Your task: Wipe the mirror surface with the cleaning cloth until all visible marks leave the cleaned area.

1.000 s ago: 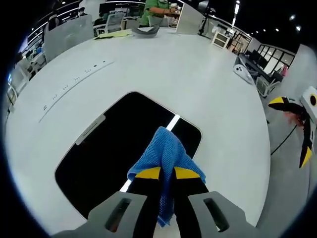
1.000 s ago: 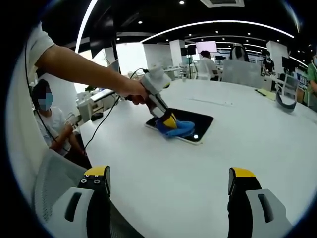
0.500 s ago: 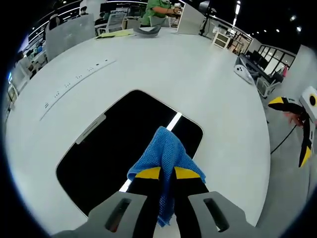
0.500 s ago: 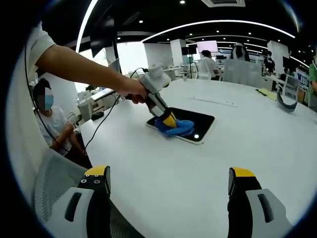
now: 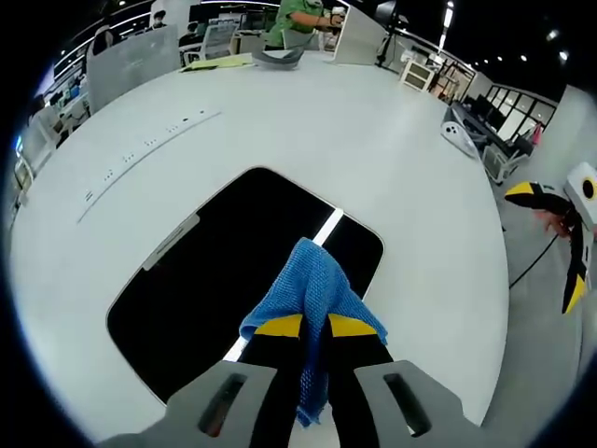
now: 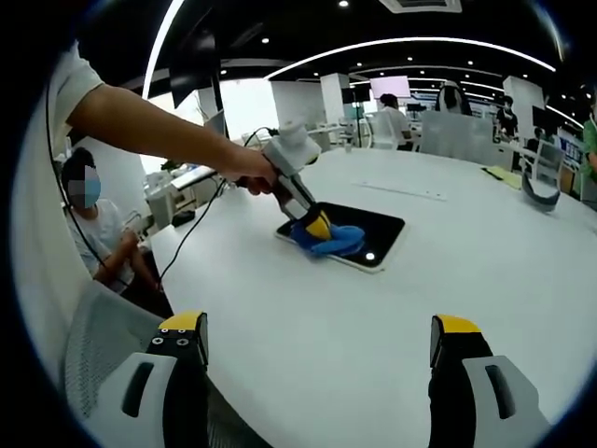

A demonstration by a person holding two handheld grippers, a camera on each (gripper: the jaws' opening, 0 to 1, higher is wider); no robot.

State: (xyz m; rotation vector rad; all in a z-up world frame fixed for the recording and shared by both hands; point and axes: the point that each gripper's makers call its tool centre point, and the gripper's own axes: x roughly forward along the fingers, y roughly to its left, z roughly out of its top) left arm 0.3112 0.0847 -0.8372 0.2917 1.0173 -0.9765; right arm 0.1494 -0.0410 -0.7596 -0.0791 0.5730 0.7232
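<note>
A dark rectangular mirror (image 5: 224,261) lies flat on the white table (image 5: 308,121); it reflects a bright ceiling light as a streak. My left gripper (image 5: 314,327) is shut on a blue cleaning cloth (image 5: 314,285), whose bunched end rests on the mirror's near right part. In the right gripper view the mirror (image 6: 368,231) lies mid-table, with the left gripper (image 6: 319,227) and the cloth (image 6: 334,242) pressed on its near left corner, held by a person's hand. My right gripper (image 6: 317,350) is open, hovering well short of the mirror, with nothing between its fingers.
A seated person (image 6: 93,233) is at the table's left edge. A grey curved object (image 5: 275,58) and yellow-green sheets (image 5: 215,63) lie at the far edge. A cable (image 6: 201,229) trails off the left gripper across the table. Office furniture stands beyond.
The mirror has drifted slightly in the left gripper view, as the cloth slid a little along it. The right gripper stays still and open.
</note>
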